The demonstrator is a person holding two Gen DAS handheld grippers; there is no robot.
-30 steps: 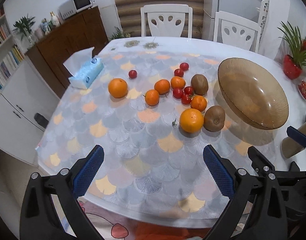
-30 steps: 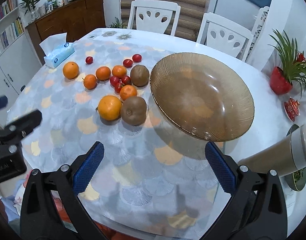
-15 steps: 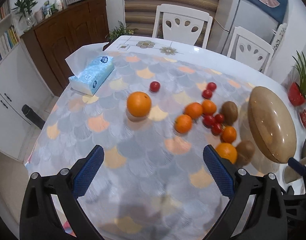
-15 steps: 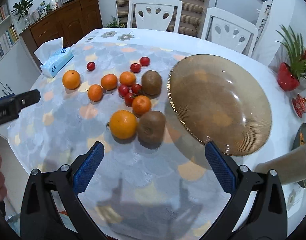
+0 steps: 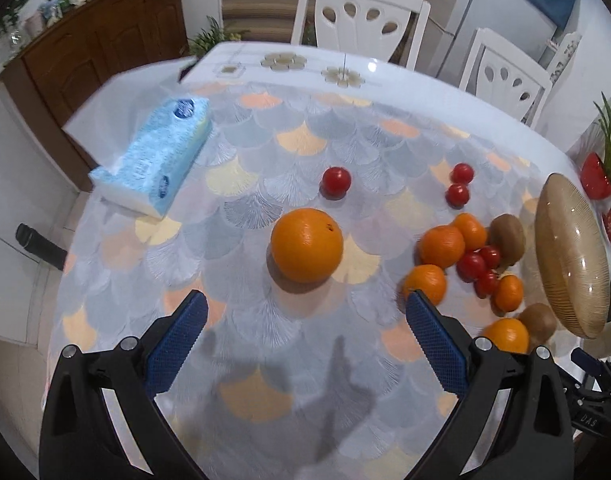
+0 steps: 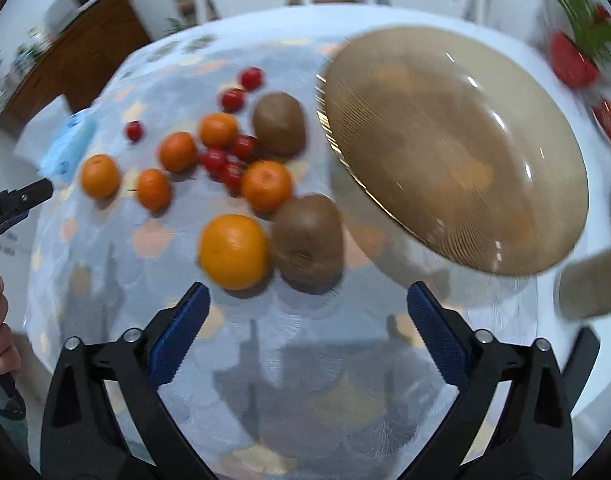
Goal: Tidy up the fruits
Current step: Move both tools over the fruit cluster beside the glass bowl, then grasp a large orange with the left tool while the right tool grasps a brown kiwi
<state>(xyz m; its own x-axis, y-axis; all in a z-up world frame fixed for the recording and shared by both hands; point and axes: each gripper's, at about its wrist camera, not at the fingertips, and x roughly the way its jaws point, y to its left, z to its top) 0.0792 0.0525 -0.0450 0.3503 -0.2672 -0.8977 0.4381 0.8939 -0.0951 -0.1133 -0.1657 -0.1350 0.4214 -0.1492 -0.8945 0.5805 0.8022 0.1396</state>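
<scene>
A big orange [image 5: 306, 244] lies alone on the patterned tablecloth, straight ahead of my open, empty left gripper [image 5: 307, 312]. Right of it cluster mandarins [image 5: 442, 246], cherry tomatoes [image 5: 471, 267] and kiwis [image 5: 506, 235] beside the brown glass bowl [image 5: 572, 256]. My right gripper [image 6: 304, 304] is open and empty, just short of a second orange [image 6: 234, 251] and a kiwi [image 6: 307, 238]. The bowl [image 6: 453, 148] lies empty to the right of them. The left gripper's tip [image 6: 19, 198] shows at the left edge of the right wrist view.
A blue tissue pack [image 5: 153, 162] lies at the table's left side. White chairs [image 5: 359, 10] stand behind the table. A red pot with a plant [image 5: 597, 170] is at the far right. A tan cylinder [image 6: 593, 286] lies right of the bowl.
Both grippers have advanced over the table. The left one swung left and closed in on the lone orange; the right one moved in on the near orange and kiwi. Both stayed open.
</scene>
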